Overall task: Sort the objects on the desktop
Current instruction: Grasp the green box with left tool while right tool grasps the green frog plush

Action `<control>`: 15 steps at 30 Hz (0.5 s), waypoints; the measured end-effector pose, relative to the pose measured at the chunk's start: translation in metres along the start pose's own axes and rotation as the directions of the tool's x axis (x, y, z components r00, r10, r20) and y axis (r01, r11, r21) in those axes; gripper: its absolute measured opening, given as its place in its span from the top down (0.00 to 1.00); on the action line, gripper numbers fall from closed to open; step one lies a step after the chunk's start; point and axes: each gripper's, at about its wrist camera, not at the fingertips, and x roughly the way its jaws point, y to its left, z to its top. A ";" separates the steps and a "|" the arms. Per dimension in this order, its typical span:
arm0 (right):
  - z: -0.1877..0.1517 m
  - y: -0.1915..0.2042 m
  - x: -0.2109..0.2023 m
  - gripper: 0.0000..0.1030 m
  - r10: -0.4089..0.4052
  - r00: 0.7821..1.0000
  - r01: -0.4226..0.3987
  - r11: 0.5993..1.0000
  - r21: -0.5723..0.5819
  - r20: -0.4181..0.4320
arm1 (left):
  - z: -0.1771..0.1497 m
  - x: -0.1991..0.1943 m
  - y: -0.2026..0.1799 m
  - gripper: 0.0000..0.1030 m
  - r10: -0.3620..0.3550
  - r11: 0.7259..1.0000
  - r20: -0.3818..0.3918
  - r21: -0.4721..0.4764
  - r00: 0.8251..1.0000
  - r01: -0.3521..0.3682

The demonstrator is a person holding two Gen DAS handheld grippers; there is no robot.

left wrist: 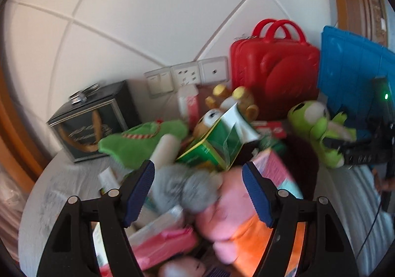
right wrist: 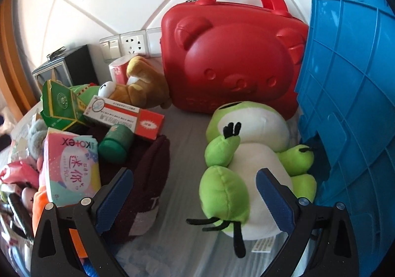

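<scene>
A: We log the left gripper (left wrist: 198, 193) with jaws wide over the blurred grey plush (left wrist: 187, 189), gripping nothing.

B: Right gripper (right wrist: 195, 199) jaws wide too; green frog plush (right wrist: 249, 166) lies between them on the desk (right wrist: 185, 143), beside the blue crate (right wrist: 350, 109).

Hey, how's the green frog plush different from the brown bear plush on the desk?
The frog plush is bright green with a white belly; the bear plush is brown. The frog lies in the open on the grey desk surface beside the blue crate; the bear sits farther back in the clutter, partly hidden behind the red and white box. Both are soft toys lying in front of the red case.
</scene>
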 end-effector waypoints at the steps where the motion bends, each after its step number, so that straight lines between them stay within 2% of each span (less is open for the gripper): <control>1: 0.000 -0.001 0.000 0.01 0.002 1.000 -0.002 1.000 0.002 0.001 | 0.005 0.006 -0.003 0.29 -0.012 1.000 -0.001 0.005 1.000 0.012; 3: 0.001 -0.001 0.000 0.01 0.006 1.000 -0.006 1.000 0.000 0.002 | 0.012 0.018 -0.009 0.29 -0.042 0.999 -0.020 0.017 0.999 0.042; 7: 0.002 -0.006 0.001 0.01 -0.004 1.000 0.004 1.000 0.008 0.018 | 0.021 0.031 -0.026 0.29 -0.100 0.994 -0.011 0.045 0.995 0.100; 11: 0.002 -0.013 0.007 0.01 -0.004 1.000 0.004 1.000 0.021 0.012 | 0.030 0.047 -0.037 0.29 -0.121 0.992 -0.014 0.036 0.993 0.121; 14: 0.001 -0.017 0.010 0.01 0.002 1.000 -0.003 1.000 0.025 0.011 | 0.035 0.064 -0.044 0.29 -0.099 0.994 -0.032 0.042 0.995 0.100; 15: 0.001 -0.018 0.010 0.01 0.007 1.000 -0.007 1.000 0.026 0.014 | 0.035 0.070 -0.044 0.29 -0.113 0.993 -0.044 0.032 0.993 0.114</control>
